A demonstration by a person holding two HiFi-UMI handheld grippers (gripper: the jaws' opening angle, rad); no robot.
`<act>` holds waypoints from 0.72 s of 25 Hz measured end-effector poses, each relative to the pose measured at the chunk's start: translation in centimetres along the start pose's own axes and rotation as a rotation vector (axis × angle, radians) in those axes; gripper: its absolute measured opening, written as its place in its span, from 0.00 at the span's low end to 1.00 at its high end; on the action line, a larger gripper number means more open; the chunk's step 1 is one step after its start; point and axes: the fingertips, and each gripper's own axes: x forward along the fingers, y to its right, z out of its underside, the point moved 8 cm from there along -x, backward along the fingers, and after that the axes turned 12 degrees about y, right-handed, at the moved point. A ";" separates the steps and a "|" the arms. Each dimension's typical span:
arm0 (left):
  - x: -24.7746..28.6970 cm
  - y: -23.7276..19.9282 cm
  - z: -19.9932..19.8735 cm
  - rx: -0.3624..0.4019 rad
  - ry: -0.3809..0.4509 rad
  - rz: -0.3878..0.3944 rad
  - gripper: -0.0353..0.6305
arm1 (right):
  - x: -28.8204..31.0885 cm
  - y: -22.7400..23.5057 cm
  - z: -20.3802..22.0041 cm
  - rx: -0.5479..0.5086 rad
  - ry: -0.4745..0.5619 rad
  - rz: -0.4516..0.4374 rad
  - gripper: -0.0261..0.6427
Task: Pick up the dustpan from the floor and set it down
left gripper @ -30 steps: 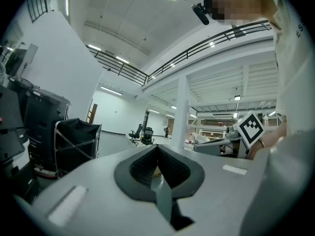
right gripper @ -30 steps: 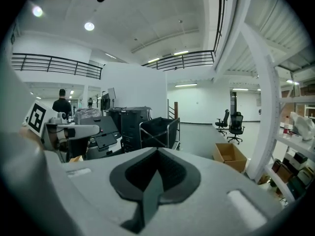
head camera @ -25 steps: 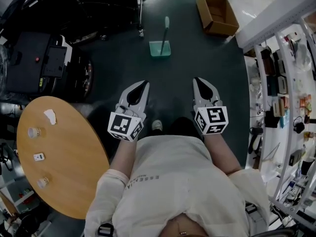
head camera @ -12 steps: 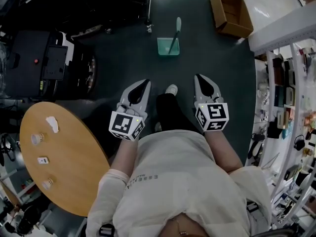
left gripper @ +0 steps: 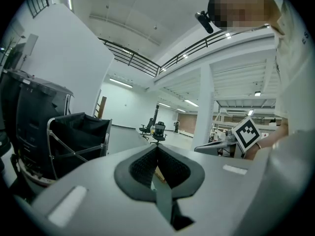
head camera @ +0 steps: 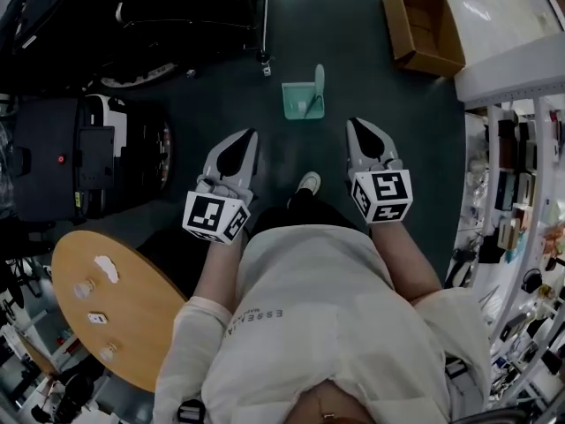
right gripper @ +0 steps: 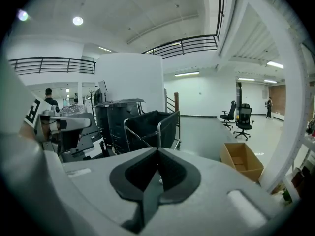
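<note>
The teal dustpan (head camera: 303,101) stands on the dark floor ahead of me, its pale handle (head camera: 318,81) upright. My left gripper (head camera: 251,134) is held out below and left of it, jaws shut and empty. My right gripper (head camera: 354,124) is held out below and right of it, also shut with nothing in it. Both are well short of the dustpan and above the floor. In the left gripper view the closed jaws (left gripper: 157,147) point across the hall; the right gripper view shows its closed jaws (right gripper: 157,150) the same way. Neither gripper view shows the dustpan.
An open cardboard box (head camera: 424,26) lies on the floor at the upper right. Black carts and bins (head camera: 79,153) crowd the left side. A round wooden table (head camera: 132,334) is at the lower left, shelving (head camera: 516,228) along the right. My shoe (head camera: 308,183) is between the grippers.
I have stepped toward the dustpan, so it now lies closer to both grippers. The table has slid toward the lower left of the head view. Both grippers stayed shut.
</note>
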 end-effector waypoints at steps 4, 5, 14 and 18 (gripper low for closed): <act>3.9 -2.7 0.4 -0.002 -0.009 -0.017 0.08 | 4.1 2.6 0.1 -0.003 -0.034 0.034 0.03; 4.8 -3.3 0.5 -0.002 -0.010 -0.015 0.08 | 5.0 3.0 0.3 -0.001 -0.049 0.049 0.03; 14.5 -9.3 3.7 -0.064 -0.105 0.030 0.08 | 14.2 5.0 4.4 0.051 -0.225 0.078 0.12; 17.9 -12.3 6.2 -0.061 -0.138 0.035 0.08 | 19.0 5.4 8.7 0.099 -0.347 0.104 0.31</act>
